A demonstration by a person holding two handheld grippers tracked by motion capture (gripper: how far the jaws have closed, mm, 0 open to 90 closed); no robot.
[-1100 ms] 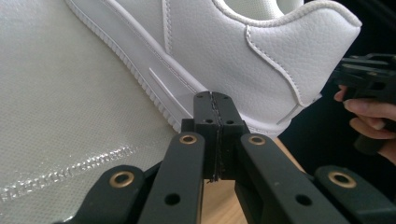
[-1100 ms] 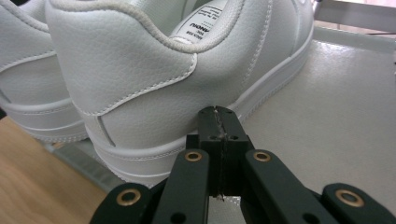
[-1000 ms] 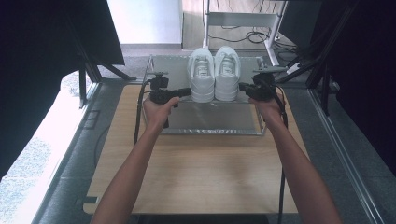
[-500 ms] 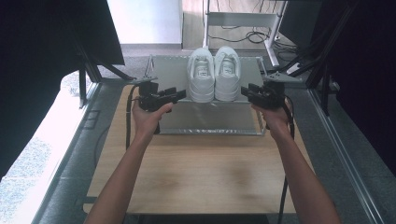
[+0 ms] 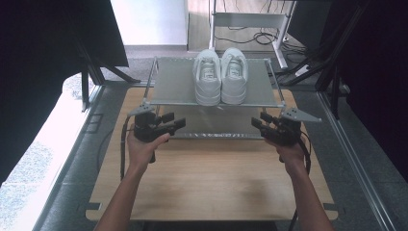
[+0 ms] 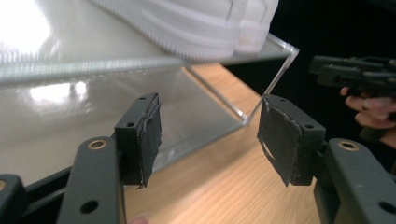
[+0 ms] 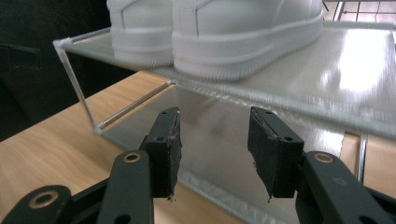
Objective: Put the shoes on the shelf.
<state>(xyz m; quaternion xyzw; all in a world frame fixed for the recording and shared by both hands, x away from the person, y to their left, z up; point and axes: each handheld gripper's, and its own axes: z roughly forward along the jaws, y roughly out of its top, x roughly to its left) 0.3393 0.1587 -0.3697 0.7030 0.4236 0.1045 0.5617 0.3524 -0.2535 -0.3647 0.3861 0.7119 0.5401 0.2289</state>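
The left claw (image 5: 169, 123) is seen left of centre in the high view, its jaws having just been opening; they stand apart with nothing between them. The right claw (image 5: 260, 122) is seen right of centre, its jaws likewise just opened and parted on nothing. Both are held just in front of the two-tier shoe rack (image 5: 168, 86), near its lower shelf (image 7: 219, 135), above the wooden worktop (image 5: 211, 178). A pair of white sneakers (image 5: 220, 76) is set side by side on the rack's top shelf, in the upper centre of the frame, well apart from both claws.
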